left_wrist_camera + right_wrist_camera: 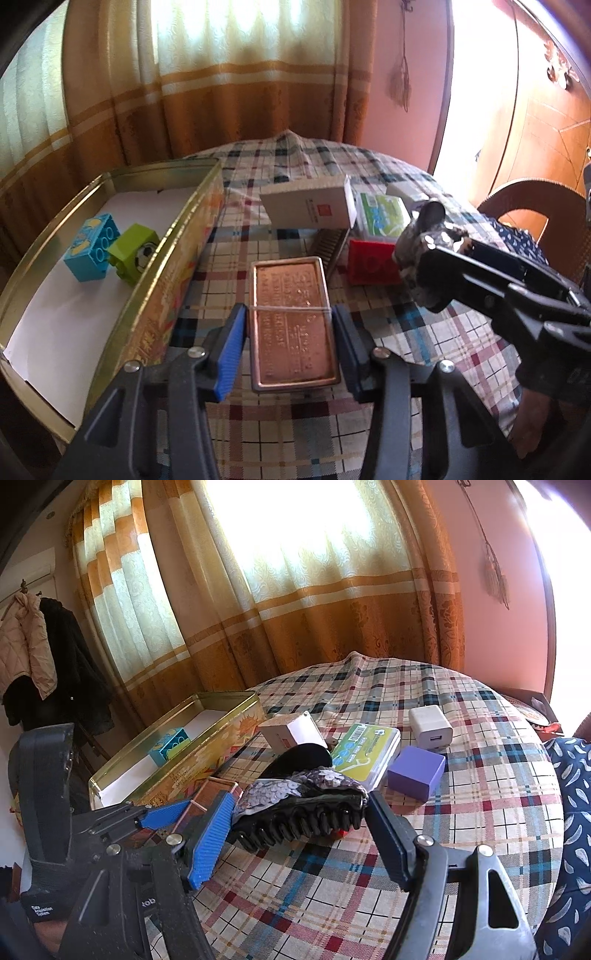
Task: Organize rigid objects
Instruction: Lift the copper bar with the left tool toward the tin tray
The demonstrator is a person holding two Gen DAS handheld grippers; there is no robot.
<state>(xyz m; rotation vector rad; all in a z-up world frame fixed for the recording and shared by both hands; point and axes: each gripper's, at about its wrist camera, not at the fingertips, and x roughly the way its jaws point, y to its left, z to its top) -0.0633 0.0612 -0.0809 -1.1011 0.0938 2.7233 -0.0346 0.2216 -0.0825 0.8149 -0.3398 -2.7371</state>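
Observation:
My left gripper (290, 347) is shut on a copper-coloured flat tin (291, 321) with a rubber band, held just above the plaid tablecloth beside the gold tin box (177, 258). The box holds a blue brick (92, 245) and a green brick (135, 253). My right gripper (299, 823) is shut on a black hair claw clip with sequins (299, 805); it shows in the left wrist view (424, 254) at the right. The copper tin (218, 790) and the left gripper (184, 812) show in the right wrist view.
On the table lie a white carton (306, 206), a green-labelled case (365, 757), a red box (373, 266), a purple block (415, 771), a white charger (430, 725) and a comb (328, 247). A chair (535, 206) stands at the right.

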